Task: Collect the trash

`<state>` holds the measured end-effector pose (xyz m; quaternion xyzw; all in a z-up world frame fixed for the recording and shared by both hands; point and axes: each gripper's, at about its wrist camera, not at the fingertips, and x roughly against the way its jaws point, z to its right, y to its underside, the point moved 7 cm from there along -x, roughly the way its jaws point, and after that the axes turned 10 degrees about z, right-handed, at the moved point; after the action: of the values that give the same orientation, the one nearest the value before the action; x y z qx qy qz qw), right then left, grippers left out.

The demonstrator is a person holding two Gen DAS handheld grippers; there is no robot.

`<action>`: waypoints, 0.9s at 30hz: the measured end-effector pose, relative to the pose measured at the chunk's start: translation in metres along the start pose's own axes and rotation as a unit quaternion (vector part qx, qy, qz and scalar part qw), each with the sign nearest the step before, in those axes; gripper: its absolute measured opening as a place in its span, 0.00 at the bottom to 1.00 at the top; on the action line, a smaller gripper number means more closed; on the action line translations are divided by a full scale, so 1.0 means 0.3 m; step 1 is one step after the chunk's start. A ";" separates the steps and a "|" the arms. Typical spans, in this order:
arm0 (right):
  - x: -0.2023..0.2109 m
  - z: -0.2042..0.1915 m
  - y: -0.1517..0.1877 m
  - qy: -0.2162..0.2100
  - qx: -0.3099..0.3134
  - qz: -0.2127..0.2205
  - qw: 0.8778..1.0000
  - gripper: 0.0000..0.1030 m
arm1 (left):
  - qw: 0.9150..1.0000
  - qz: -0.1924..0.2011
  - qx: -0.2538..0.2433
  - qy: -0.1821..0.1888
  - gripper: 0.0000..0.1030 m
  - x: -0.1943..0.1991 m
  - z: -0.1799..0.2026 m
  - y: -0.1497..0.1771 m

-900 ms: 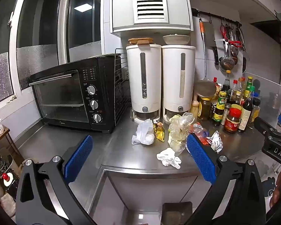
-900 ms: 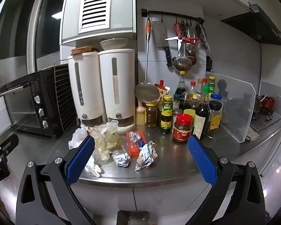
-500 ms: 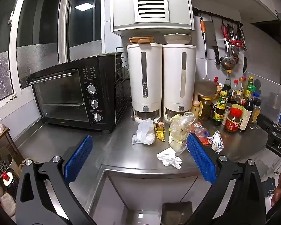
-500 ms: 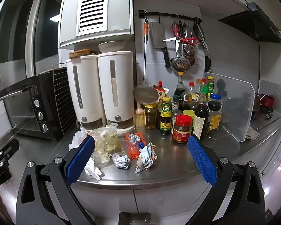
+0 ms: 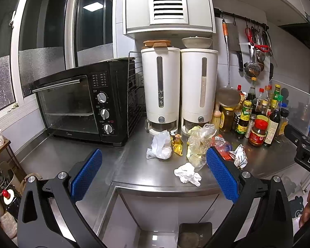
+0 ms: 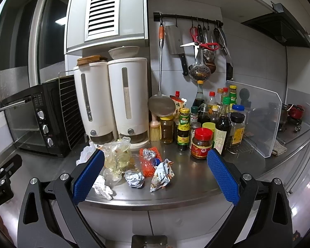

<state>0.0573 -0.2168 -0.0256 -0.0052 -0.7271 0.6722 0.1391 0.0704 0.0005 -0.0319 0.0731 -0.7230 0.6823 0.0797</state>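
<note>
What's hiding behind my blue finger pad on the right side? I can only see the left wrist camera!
Observer: A crumpled foil ball. It lies on the steel counter, near the front edge.
Operator: Is the other gripper holding anything yet?
Observer: No. The right gripper is open, with nothing between its pads.
Operator: What's past the clear splash guard?
Observer: A red pot stands beyond it, at the far right.
</note>
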 end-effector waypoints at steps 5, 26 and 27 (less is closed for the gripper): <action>-0.001 -0.001 0.001 0.000 0.000 0.000 1.000 0.97 | 1.000 -0.001 0.001 0.000 0.92 0.004 -0.005 -0.003; 0.001 0.000 -0.012 0.002 0.001 0.003 1.000 0.97 | 1.000 -0.001 0.008 0.000 0.92 0.001 -0.030 -0.023; 0.001 0.002 -0.012 0.002 0.000 0.004 1.000 0.97 | 1.000 -0.001 0.009 0.000 0.92 0.001 -0.032 -0.025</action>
<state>0.0575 -0.2176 -0.0222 -0.0090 -0.7266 0.6730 0.1380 0.0720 0.0096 -0.0241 0.0742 -0.7169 0.6886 0.0800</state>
